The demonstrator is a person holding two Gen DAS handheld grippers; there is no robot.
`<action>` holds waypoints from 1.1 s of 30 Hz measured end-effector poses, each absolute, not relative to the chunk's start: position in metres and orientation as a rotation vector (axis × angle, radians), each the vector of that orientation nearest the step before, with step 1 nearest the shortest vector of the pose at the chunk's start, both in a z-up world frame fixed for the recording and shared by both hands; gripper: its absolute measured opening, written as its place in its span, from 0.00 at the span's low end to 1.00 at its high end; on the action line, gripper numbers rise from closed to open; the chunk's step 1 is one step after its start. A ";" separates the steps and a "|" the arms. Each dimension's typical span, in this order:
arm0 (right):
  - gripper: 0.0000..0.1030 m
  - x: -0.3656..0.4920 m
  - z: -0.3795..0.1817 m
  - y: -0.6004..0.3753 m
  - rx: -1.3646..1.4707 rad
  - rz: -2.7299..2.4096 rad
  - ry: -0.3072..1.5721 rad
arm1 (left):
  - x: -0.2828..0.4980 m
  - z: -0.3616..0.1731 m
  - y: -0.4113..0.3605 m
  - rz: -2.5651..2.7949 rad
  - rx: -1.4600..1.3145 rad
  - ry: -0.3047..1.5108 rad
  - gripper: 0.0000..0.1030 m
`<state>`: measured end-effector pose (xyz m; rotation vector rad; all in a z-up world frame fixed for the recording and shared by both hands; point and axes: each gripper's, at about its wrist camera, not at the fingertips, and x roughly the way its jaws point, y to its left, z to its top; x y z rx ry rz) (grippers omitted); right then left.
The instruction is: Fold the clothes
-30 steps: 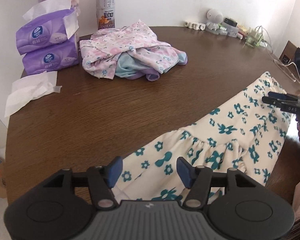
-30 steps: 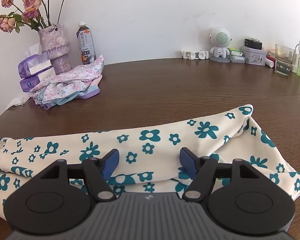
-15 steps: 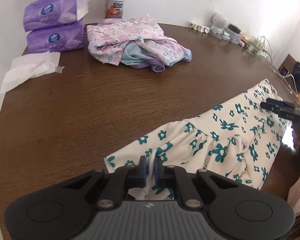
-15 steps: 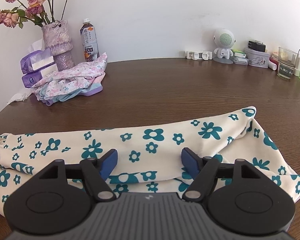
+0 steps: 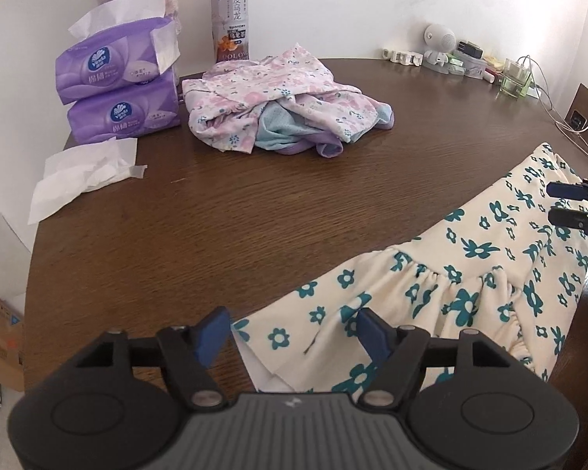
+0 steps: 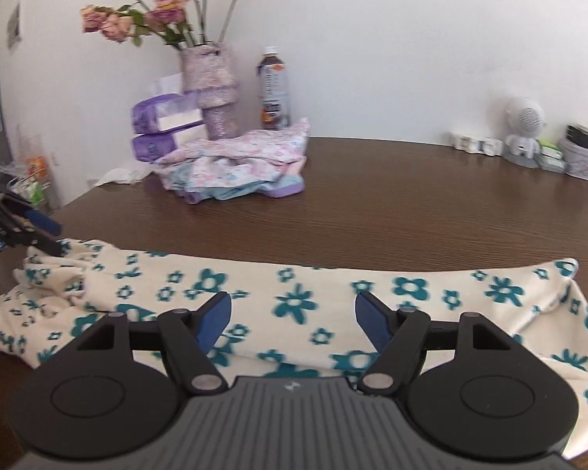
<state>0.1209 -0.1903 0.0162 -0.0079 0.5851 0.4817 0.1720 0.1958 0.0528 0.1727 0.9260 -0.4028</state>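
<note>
Left gripper [image 5: 294,331]: fingers spread wide and released, holding nothing; it hovers over the near left corner of the cream garment, with the blue pads to either side of that corner.
Right gripper [image 6: 293,319]: fingers also parted, nothing between them; it sits above the middle of the cream garment. In the left wrist view its tips show at the far right edge, apart.
Cream garment [image 5: 462,274]: cream cloth with a teal flower print, lying in a long band along the near edge of the desk; a gathered seam crosses it, and a white inner layer shows at the near left corner. In the right wrist view [image 6: 333,293] it runs left to right, bunched at its left end and folded over at its right end.
Desk [image 5: 223,211]: dark brown wood grain, rounded edge.
Pink floral pile [image 5: 278,98]: crumpled clothes with light blue and lilac pieces tucked in, at the far left of the desk, well apart from the cream garment.
Tissue packs [image 5: 117,98]: two purple packs stacked, left of the pile; a loose tissue [image 5: 82,172] lies nearer.
Bottle [image 5: 231,15]: upright behind the pile, by the wall.
Vase [image 6: 213,90]: lilac, with dried roses, beside the bottle.
Far right: a small white robot figure [image 6: 523,129] and small containers along the wall.
</note>
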 end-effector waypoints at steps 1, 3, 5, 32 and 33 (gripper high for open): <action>0.69 0.122 0.016 -0.183 0.004 0.524 0.602 | 0.173 0.050 0.196 -0.406 0.172 0.929 0.67; 0.65 0.121 0.014 -0.168 0.000 0.592 0.631 | 0.172 0.047 0.196 -0.416 0.167 0.921 0.60; 0.63 0.118 0.012 -0.157 -0.020 0.624 0.650 | 0.169 0.047 0.197 -0.438 0.153 0.902 0.21; 0.47 0.105 0.009 -0.133 -0.112 0.635 0.632 | 0.146 0.050 0.195 -0.455 0.216 0.797 0.60; 0.47 0.105 0.009 -0.133 -0.114 0.633 0.631 | 0.145 0.049 0.194 -0.467 0.244 0.791 0.60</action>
